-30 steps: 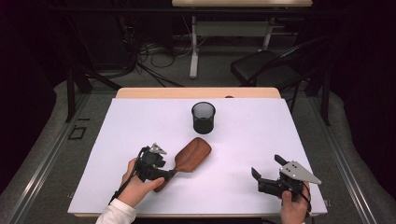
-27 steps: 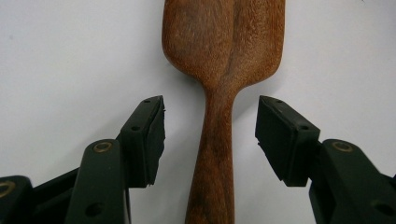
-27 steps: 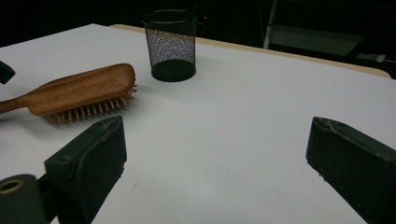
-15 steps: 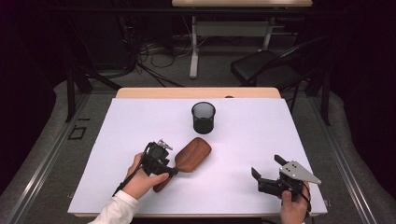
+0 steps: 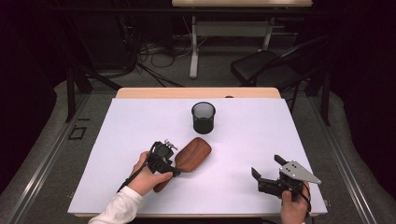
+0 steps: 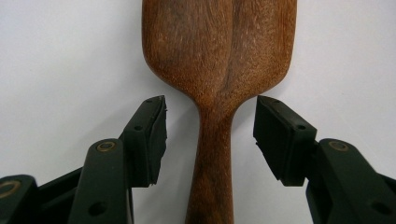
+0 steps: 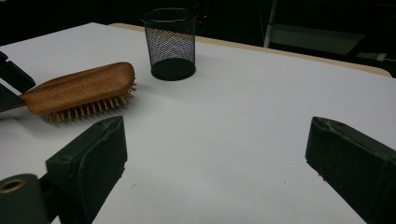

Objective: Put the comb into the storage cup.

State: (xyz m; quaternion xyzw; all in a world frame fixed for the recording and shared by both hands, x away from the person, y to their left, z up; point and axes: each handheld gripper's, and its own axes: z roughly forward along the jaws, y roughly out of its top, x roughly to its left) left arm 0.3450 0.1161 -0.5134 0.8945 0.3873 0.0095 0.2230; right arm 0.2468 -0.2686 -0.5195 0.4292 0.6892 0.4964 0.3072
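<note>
At lower left of the high view, the left gripper [image 5: 173, 164] is set astride the brush [image 5: 190, 156] handle, jaws apart and not yet pressing; the grasp remains undone. Brown wood, bristles down, the brush lies at centre. Lower right, the right gripper [image 5: 265, 175] waits, spread wide.

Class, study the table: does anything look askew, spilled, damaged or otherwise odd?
Nothing stands out. The wooden hairbrush lies bristles-down and intact on the white table, its handle between the open jaws of the left gripper. The black mesh cup stands upright, with nothing spilled near it.
</note>
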